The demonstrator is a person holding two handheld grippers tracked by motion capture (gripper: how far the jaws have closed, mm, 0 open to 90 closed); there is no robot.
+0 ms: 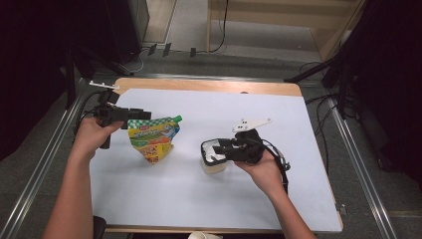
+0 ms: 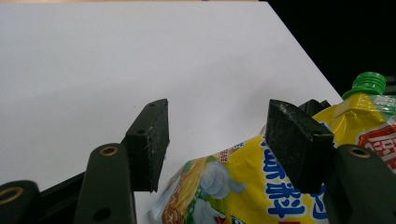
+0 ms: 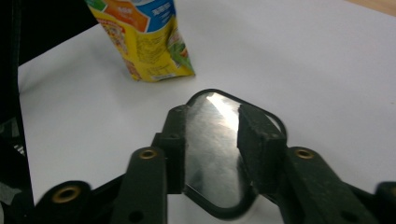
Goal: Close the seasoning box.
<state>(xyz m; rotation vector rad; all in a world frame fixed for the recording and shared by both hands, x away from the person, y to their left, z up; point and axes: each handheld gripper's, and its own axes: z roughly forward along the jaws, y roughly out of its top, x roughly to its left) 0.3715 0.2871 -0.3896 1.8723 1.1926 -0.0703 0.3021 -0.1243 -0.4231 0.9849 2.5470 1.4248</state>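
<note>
A yellow spouted pouch (image 1: 152,138) with a green cap (image 1: 177,119) stands tilted on the white table sheet (image 1: 209,199), left of centre. My left gripper (image 1: 134,115) hovers at the pouch's upper left edge. In the left gripper view that gripper (image 2: 218,135) is open, with the pouch (image 2: 243,186) low between its jaws and the cap (image 2: 367,84) off to the right. My right gripper (image 1: 213,151) is at mid-table, shut on a pale cup (image 1: 215,166). The cup's foil lid (image 3: 210,140) with its black rim shows between the right gripper's (image 3: 212,135) jaws.
The sheet covers a wooden tabletop (image 1: 209,85) framed by metal rails (image 1: 45,159). Dark stands and cables (image 1: 343,74) sit off the far corners. The pouch's base (image 3: 154,56) stands beyond the right gripper.
</note>
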